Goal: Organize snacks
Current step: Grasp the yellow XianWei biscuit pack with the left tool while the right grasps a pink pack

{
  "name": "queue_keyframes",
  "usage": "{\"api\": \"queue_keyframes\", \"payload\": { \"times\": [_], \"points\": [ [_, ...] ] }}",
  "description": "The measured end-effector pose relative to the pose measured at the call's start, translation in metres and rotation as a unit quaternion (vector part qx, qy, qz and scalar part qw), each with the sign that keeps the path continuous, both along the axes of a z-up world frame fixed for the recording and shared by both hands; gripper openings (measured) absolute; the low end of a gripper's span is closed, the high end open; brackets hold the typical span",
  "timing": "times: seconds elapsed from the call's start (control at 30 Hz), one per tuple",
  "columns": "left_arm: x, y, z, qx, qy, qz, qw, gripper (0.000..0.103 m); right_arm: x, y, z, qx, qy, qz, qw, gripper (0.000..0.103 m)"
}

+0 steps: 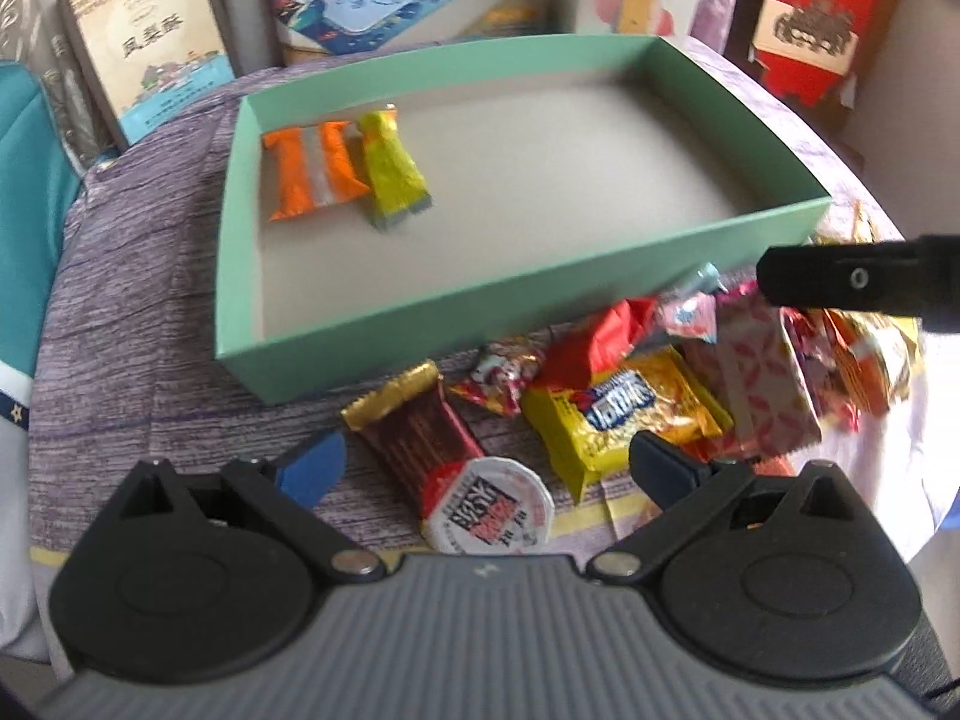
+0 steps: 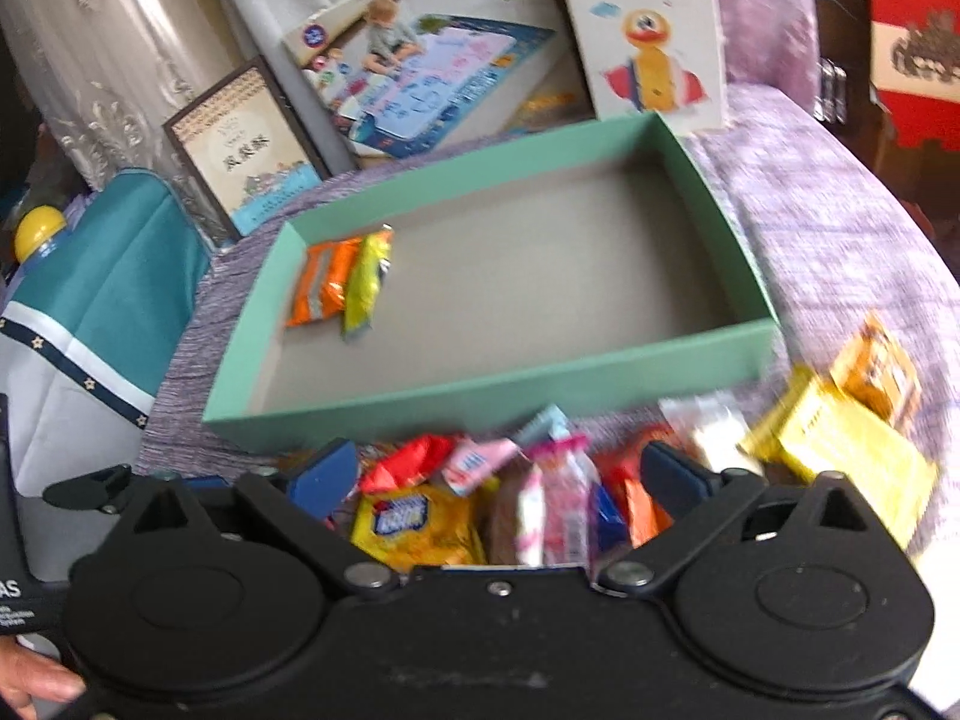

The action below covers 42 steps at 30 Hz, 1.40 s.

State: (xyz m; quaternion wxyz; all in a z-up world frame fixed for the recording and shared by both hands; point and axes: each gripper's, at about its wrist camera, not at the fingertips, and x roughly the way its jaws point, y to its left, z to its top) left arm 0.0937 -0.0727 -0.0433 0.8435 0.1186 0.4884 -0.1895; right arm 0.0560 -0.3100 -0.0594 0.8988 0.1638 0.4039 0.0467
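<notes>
Snack pile: a heap of loose wrapped snacks [image 2: 540, 498] lies on the table just in front of the box's near wall.
Yellow packet: a yellow plastic biscuit packet with a blue logo [image 1: 624, 414] sits at the pile's front, also seen between the right fingers [image 2: 414, 522].
Brown bar: a brown foil-wrapped bar with a gold end [image 1: 414, 426] lies left of the yellow packet, touching a small round white-lidded cup with red print [image 1: 486, 507].
Pink box: a pale pink printed carton [image 1: 762, 384] stands at the pile's right.
Box: a shallow mint-green cardboard box with a grey floor [image 1: 384, 336] sits on the table beyond the pile.
In the box: an orange and silver packet [image 1: 312, 171] and a yellow-green packet [image 1: 393, 171] lie touching in the far left corner.
Left gripper [image 1: 486, 468]: released, jaws wide, above the brown bar and cup, gripping nothing.
Right gripper [image 2: 492, 480]: released, jaws wide over the pile, pads pressing on nothing; its black finger shows in the left view [image 1: 840, 282].
Table: purple-grey woven cloth [image 1: 132, 312].
Behind: printed picture boxes [image 2: 420, 78] lean past the box.
</notes>
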Motion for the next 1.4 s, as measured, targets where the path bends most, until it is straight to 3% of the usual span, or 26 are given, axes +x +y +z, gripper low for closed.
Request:
{"api": "queue_keyframes", "payload": {
  "times": [0.07, 0.13, 0.4, 0.53, 0.67, 0.87, 0.93, 1.23, 1.4],
  "points": [
    [-0.003, -0.007, -0.001, 0.004, -0.003, -0.015, 0.9999, 0.103, -0.003, -0.003, -0.007, 0.004, 0.01, -0.004, 1.0, 0.078],
    [-0.006, -0.014, -0.004, 0.008, -0.005, -0.03, 0.9995, 0.103, -0.006, -0.003, -0.012, 0.011, 0.018, -0.002, 1.0, 0.056],
    [-0.003, -0.039, -0.022, 0.024, 0.005, -0.072, 0.9971, 0.094, -0.003, 0.0, -0.032, 0.001, 0.038, 0.011, 0.999, 0.014],
    [0.0, -0.051, -0.031, 0.035, 0.015, -0.105, 0.9937, 0.078, -0.001, -0.003, -0.031, 0.011, 0.03, 0.013, 0.999, 0.012],
    [0.004, -0.064, -0.038, 0.048, 0.022, -0.141, 0.9886, 0.075, 0.003, -0.016, -0.031, 0.031, 0.03, 0.008, 0.999, 0.012],
    [0.012, -0.076, -0.044, 0.072, 0.013, -0.189, 0.9793, 0.085, 0.005, -0.025, -0.034, 0.054, 0.033, 0.01, 0.998, 0.012],
    [0.016, -0.076, -0.044, 0.068, 0.023, -0.198, 0.9776, 0.078, 0.006, -0.027, -0.035, 0.062, 0.033, 0.01, 0.997, 0.012],
    [-0.003, -0.067, -0.041, 0.04, 0.059, -0.175, 0.982, 0.062, 0.004, -0.022, -0.037, 0.063, 0.033, 0.024, 0.997, 0.012],
    [0.002, -0.067, -0.04, 0.041, 0.072, -0.177, 0.9808, 0.063, 0.006, -0.019, -0.037, 0.056, 0.035, 0.03, 0.997, 0.012]
  ]
}}
